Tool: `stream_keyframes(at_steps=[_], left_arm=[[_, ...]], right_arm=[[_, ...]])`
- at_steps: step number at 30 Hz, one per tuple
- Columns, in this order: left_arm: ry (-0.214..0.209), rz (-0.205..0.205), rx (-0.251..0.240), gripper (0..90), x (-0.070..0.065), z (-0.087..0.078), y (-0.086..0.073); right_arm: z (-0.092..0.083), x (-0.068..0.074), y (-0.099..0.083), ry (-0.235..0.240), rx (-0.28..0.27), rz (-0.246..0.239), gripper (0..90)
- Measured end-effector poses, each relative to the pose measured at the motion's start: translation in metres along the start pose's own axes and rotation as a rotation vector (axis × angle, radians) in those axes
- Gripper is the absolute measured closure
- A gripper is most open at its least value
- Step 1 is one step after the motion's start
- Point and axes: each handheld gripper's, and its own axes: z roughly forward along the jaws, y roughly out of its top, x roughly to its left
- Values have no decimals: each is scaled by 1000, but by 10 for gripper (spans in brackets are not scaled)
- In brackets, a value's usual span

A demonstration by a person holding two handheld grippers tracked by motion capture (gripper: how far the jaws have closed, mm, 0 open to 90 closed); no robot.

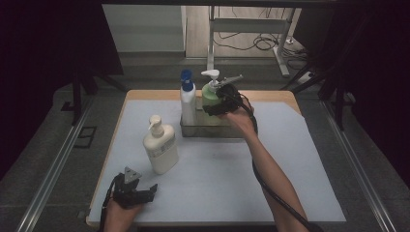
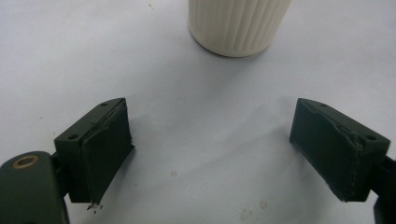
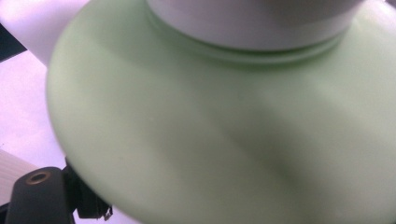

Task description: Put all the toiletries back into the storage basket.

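A green pump bottle with a white pump head stands in the clear tray at the back of the table. My right gripper is shut on its body from the right side. In the right gripper view the green bottle sits right against the camera and hides most of the jaws. A cream pump bottle stands on the white mat left of centre. My left gripper rests near the front left corner, open and holding nothing. Its jaws point at the cream bottle's ribbed base.
A white bottle with a blue cap stands in the tray, just left of the green bottle. The white mat covers most of the wooden table. A metal stand and cables lie on the floor beyond the far edge.
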Motion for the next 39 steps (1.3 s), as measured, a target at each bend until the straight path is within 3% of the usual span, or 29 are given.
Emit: stream_keyframes(at_steps=[24,34,39], left_arm=[[-1,1,1,121,0,0,0],[0,1,0,121,0,0,0],[1,1,-1,121,0,0,0]], right_arm=[[16,-3,-14,36,72,2,115],[18,-8,-20,56,22,-5,104],[10,-8,-21,56,-4,1,74]])
